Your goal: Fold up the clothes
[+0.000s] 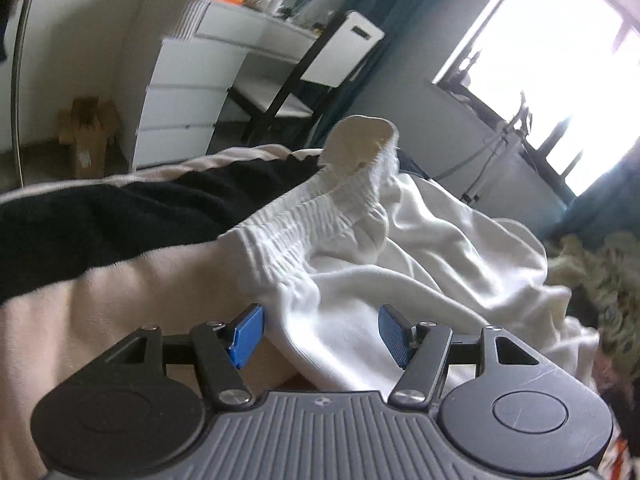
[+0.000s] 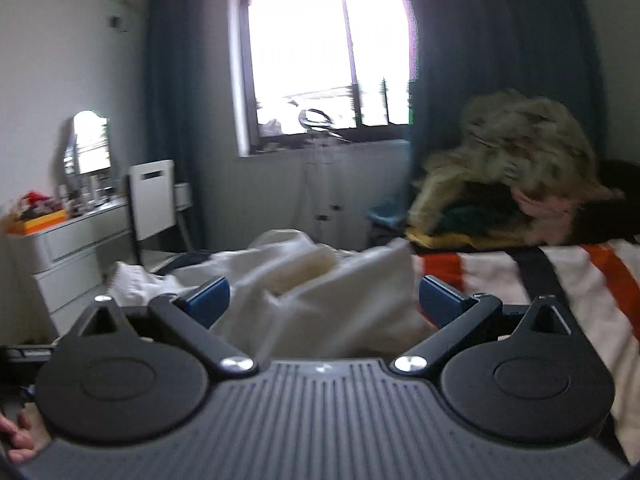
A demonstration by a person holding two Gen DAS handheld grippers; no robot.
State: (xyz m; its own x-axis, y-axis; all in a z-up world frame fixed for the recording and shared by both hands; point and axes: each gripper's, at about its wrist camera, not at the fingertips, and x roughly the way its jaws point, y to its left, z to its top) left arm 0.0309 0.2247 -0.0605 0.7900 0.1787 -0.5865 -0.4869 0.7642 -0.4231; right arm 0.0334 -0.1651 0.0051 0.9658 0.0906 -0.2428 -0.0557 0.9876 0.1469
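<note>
A white garment (image 1: 384,248) with a gathered elastic waistband (image 1: 304,224) lies crumpled on the bed. In the left wrist view my left gripper (image 1: 322,334) is open, its blue pads (image 1: 248,334) on either side of the garment's near edge, with cloth lying between them. In the right wrist view the same white garment (image 2: 320,288) is bunched ahead. My right gripper (image 2: 322,300) is open wide, its blue pads (image 2: 208,298) flanking the cloth's near fold without closing on it.
The bed cover is beige and black (image 1: 100,216) on the left, orange-and-white striped (image 2: 580,280) on the right. A heap of other clothes (image 2: 512,176) sits at the right. A white dresser (image 1: 188,92), chair (image 1: 328,56) and window (image 2: 320,52) stand beyond.
</note>
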